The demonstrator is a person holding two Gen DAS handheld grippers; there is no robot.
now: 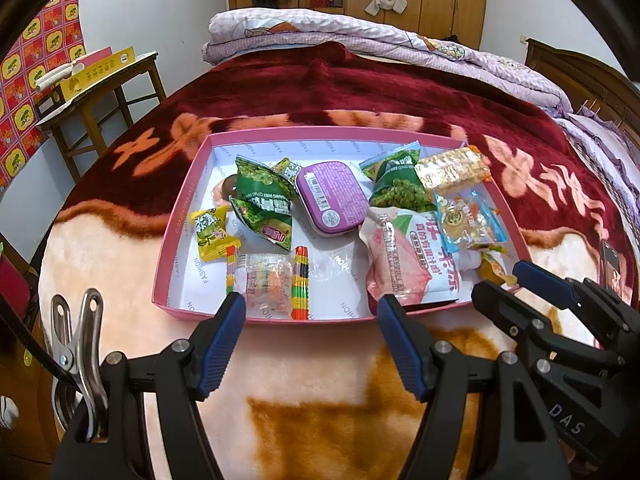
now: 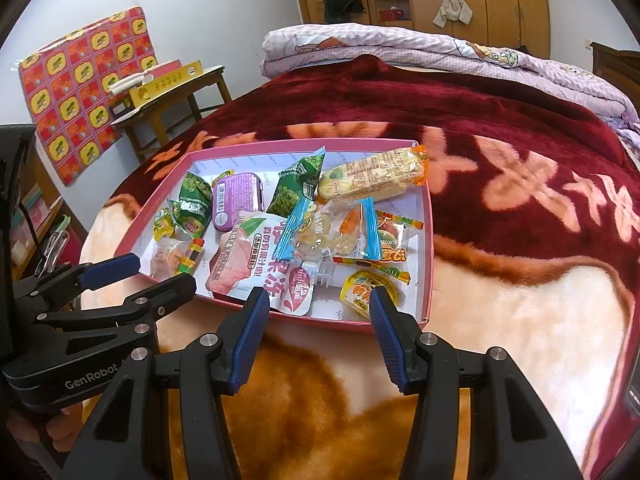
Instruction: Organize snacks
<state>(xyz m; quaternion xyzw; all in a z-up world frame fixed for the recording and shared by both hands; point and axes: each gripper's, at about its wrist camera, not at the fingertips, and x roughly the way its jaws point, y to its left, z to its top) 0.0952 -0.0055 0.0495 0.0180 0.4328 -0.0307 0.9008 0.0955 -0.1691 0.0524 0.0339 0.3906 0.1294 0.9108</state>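
A pink shallow box (image 1: 176, 236) (image 2: 427, 248) lies on the bed and holds several snacks: green pea packets (image 1: 262, 186) (image 2: 196, 196), a purple tin (image 1: 332, 198) (image 2: 239, 200), a pink jelly pouch (image 1: 408, 256) (image 2: 256, 260), a blue-edged cookie pack (image 1: 470, 222) (image 2: 332, 232), a yellow wafer bar (image 1: 452, 170) (image 2: 372, 180), a clear candy bag (image 1: 266, 282) and a yellow jelly cup (image 2: 366, 288). My left gripper (image 1: 312, 308) is open and empty at the box's near edge. My right gripper (image 2: 318, 300) is open and empty, at the near edge over the jelly cup.
The bed is covered by a red and cream plush blanket (image 1: 320, 380) (image 2: 520, 320). A folded lilac quilt (image 1: 360, 36) lies at the far end. A wooden side table (image 1: 100, 88) (image 2: 172, 96) with a yellow box stands to the left. Wardrobes line the back wall.
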